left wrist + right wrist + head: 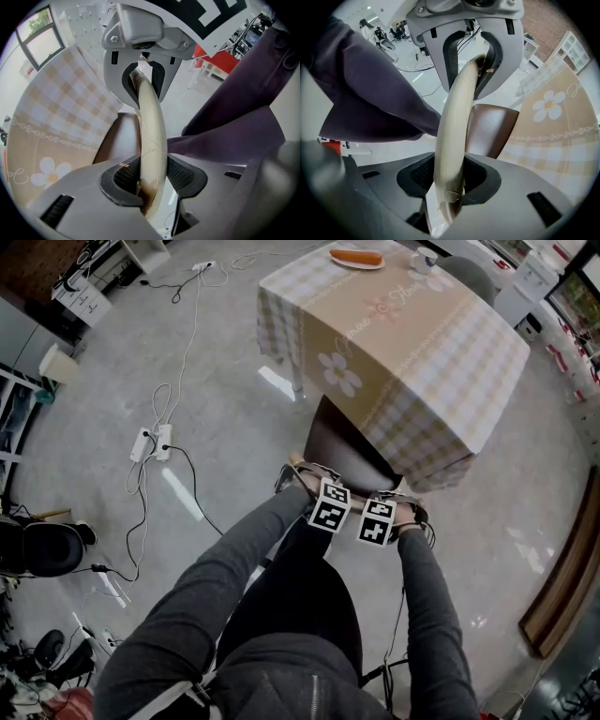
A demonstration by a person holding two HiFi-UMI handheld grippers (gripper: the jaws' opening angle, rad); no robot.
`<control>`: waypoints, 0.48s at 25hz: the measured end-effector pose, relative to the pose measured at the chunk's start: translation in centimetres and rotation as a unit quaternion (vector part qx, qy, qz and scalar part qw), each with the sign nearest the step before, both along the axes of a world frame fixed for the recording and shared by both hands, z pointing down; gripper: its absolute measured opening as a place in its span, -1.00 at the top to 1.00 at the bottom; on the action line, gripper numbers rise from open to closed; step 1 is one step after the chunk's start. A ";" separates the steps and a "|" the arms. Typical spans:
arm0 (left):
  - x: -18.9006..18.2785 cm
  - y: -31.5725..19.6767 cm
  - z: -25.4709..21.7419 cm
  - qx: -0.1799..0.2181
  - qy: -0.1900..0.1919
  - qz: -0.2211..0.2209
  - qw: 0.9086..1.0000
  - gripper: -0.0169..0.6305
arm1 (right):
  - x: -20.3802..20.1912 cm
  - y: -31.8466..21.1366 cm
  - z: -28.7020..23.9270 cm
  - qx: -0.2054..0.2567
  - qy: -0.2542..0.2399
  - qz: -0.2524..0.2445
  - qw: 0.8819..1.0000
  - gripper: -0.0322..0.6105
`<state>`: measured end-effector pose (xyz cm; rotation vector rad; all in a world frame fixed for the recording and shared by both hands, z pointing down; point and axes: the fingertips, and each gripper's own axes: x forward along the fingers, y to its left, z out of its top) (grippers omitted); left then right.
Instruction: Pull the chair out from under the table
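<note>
A chair with a dark brown seat [347, 448] stands partly under the table [487, 371], which wears a beige checked cloth with flowers. Its cream curved backrest rim [152, 140] runs between the jaws of both grippers. My left gripper [314, 486] is shut on the rim's left part, pointing down. Beside it, my right gripper [394, 505] is shut on the same rim [452, 140] further right. The brown seat [119, 140] [490, 129] shows below the rim in both gripper views. The person's dark-sleeved arms and legs hide the chair's back and legs.
A plate with an orange item [357, 258] and a cup [424, 259] sit at the table's far end. Power strips and cables [153, 442] lie on the grey floor at left. Office chairs [42, 547] and clutter stand at far left. A wooden plank [567, 568] lies at right.
</note>
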<state>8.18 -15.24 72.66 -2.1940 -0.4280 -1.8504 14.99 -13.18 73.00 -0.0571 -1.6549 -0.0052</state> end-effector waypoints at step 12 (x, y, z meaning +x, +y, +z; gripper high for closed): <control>-0.1 1.7 0.2 0.001 -0.007 -0.003 1.000 0.45 | -0.1 1.5 0.1 0.006 -0.008 -0.004 1.000 0.48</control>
